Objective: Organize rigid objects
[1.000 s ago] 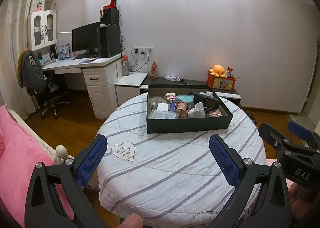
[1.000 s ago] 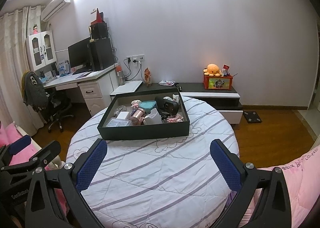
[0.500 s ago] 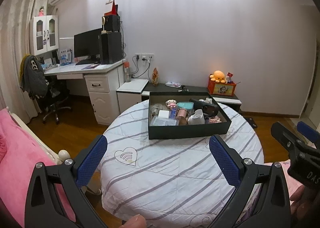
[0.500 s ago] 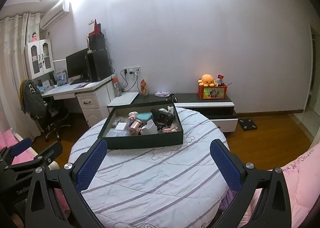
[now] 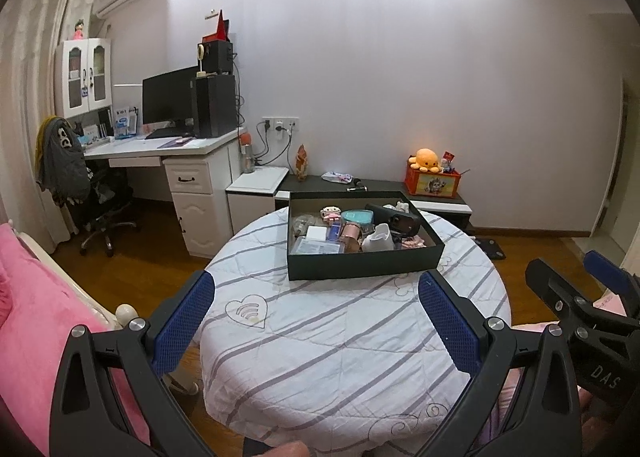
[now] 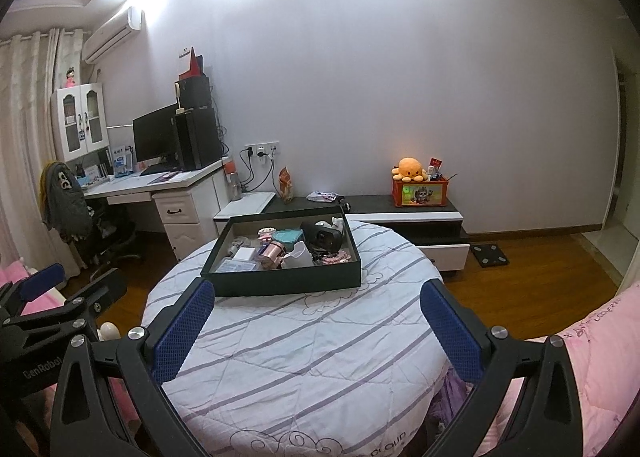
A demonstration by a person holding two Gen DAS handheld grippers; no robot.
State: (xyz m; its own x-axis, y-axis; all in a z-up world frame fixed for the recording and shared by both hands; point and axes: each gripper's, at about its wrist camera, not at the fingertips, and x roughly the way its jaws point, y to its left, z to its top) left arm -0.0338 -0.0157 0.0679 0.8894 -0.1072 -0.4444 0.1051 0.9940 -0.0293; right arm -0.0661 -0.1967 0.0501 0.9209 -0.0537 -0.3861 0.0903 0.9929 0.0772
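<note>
Both tools hung well back from the work. The left gripper (image 5: 316, 321) stood with its blue pads spread wide and nothing between them, and the right gripper (image 6: 316, 327) matched it, tongs apart and empty.

The task's things all sat in the dark open box (image 5: 360, 265) at the far side of the round table (image 6: 304, 369), on the striped quilted cover. The bare cover in front held nothing. That fitted either a jumble waiting to be sorted or a load already gathered in, and the views could not settle which.

Any reach into that box would call for a high approach over the near wall, then coming down on one item at a time, since the pieces sat packed close and touching.

Inside lay a white jug-like piece (image 5: 378, 239) near the front, a rose-gold cylinder (image 6: 272, 253) on its side, a teal lidded container (image 5: 357, 216), a black camera-like device (image 6: 326, 237) and a flat clear case (image 5: 316, 245) at the front left corner. All looked hard-shelled and smooth, likely to slip under a loose pinch.
</note>
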